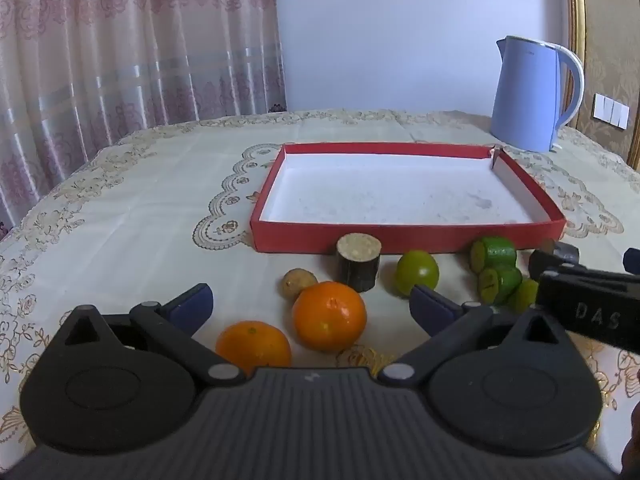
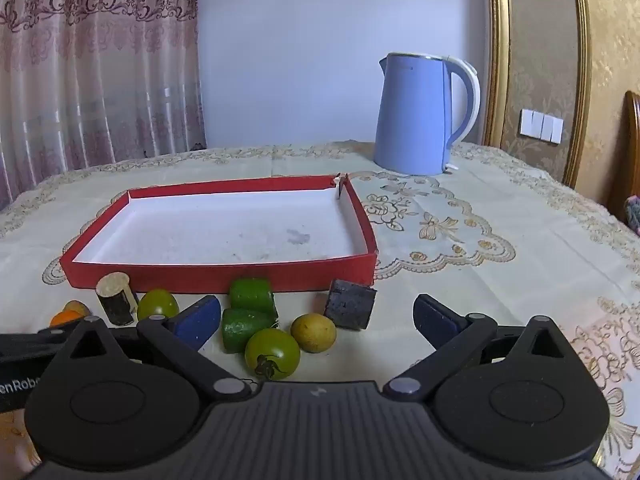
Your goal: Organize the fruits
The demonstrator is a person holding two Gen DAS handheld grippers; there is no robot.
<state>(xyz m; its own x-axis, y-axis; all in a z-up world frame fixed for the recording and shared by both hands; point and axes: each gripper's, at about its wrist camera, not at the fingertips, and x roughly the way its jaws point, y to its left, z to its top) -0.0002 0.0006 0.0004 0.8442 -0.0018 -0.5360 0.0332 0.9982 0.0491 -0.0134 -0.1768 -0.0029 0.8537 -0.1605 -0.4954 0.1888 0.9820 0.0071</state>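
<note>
The shallow box (image 1: 404,238) is red outside and white within. Two oranges (image 1: 329,316) are bright orange; the green tomato (image 2: 272,353) and cucumber pieces (image 2: 251,294) are green. The kettle (image 2: 416,114) is pale blue. A cream tablecloth (image 2: 460,240) on the desk bears gold floral embroidery. The curtain (image 1: 120,48) is pink with maroon scrollwork. Claw pads (image 2: 198,322) are dark blue.

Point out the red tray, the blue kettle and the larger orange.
red tray (image 1: 400,236): left wrist view, front wall.
blue kettle (image 2: 412,120): right wrist view, body.
larger orange (image 1: 329,316): left wrist view, middle of the peel.
</note>
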